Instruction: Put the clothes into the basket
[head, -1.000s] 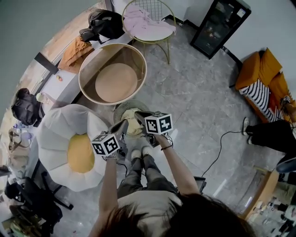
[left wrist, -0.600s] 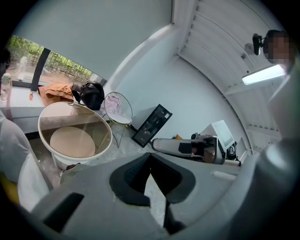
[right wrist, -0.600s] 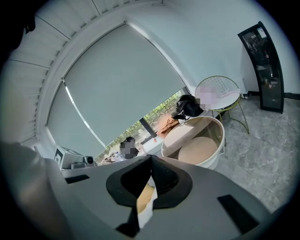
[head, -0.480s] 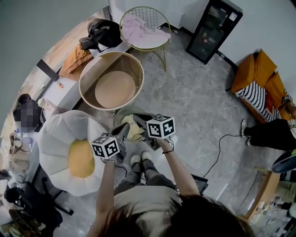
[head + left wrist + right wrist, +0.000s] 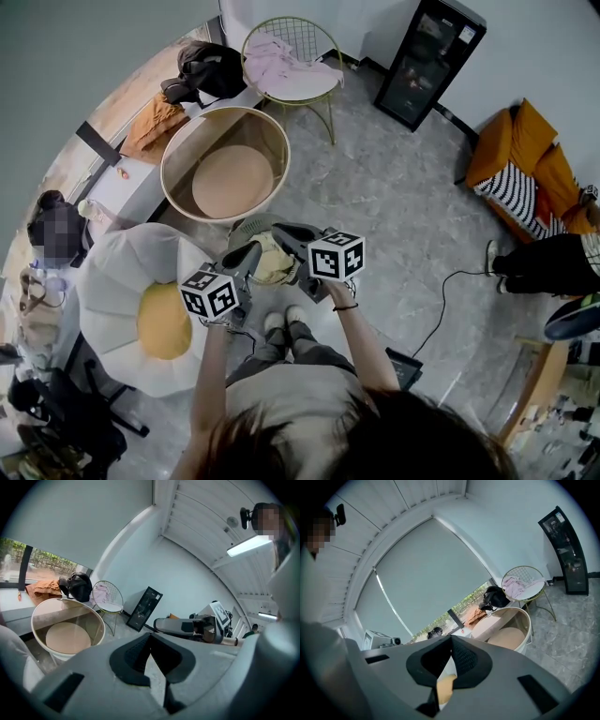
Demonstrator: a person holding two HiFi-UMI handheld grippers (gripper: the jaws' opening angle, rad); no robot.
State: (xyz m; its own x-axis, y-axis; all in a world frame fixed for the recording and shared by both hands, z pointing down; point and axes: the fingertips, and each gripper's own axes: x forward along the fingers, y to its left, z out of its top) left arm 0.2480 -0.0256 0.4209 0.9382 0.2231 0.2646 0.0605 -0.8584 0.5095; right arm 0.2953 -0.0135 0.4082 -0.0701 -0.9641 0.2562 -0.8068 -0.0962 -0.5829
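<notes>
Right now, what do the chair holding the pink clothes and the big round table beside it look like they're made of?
Chair: thin metal wire with a gold finish, judging by its open grid back and slim legs. Round table: clear wall, glass or acrylic, since the tan disc inside shows through; gold rim, likely metal.

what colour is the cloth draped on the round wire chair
Pale pink. The draped cloth on the round gold wire chair shows best in the head view.

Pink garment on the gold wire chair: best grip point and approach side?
Likely the raised crumpled folds of the pink garment mid-seat, coming from above on the open front side: it lies loosely heaped, and the gold wire chair has a curved back closing off the far side.
</notes>
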